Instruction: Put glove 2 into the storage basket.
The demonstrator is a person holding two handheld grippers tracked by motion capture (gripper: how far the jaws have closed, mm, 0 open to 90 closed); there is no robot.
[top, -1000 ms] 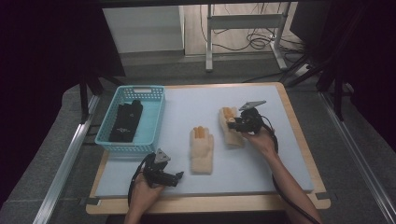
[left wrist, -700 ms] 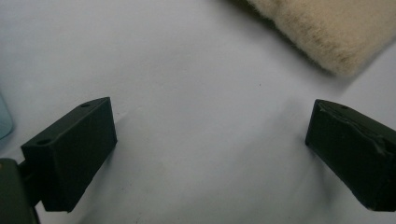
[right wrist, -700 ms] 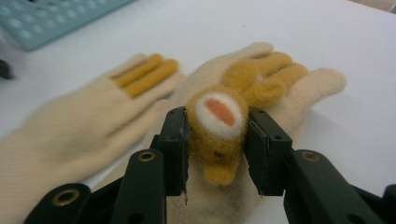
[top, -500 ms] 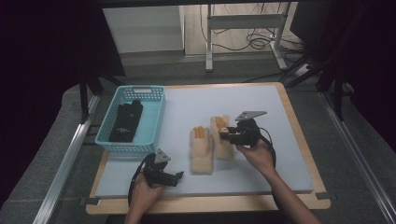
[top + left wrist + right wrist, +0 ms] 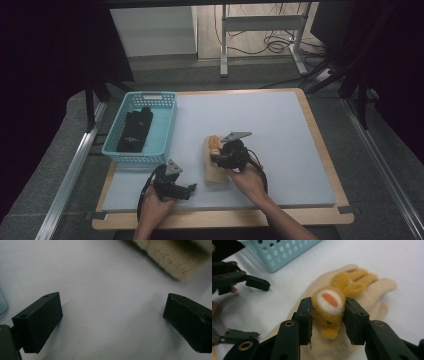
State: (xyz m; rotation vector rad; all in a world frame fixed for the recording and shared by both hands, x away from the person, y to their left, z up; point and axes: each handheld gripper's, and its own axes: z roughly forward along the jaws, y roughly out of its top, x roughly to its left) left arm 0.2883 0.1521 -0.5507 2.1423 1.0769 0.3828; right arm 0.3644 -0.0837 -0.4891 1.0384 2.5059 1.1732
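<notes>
My right gripper [image 5: 215, 155] is shut on a fuzzy orange-brown glove [image 5: 329, 307] with a white and orange patch. Its jaws have just been opening a little, with the glove still pinched between the pads. The held glove hangs right over a cream glove [image 5: 215, 175] that lies flat on the mat, fingers [image 5: 384, 286] spread under it. My left gripper [image 5: 189, 190] rests at the front left of the mat, open, with bare mat between its jaws [image 5: 112, 307]. The cream glove's edge [image 5: 170, 257] lies just beyond its right jaw.
A light blue basket [image 5: 167, 100] stands at the left of the grey-blue mat [image 5: 270, 115] with a black item [image 5: 135, 130] inside. The mat lies on a wooden board [image 5: 225, 219]. Table legs and cables show on the floor behind.
My right gripper has carried the orange-brown glove left and toward the person, from the mat's middle right to over the cream glove. The left gripper has stayed put.
</notes>
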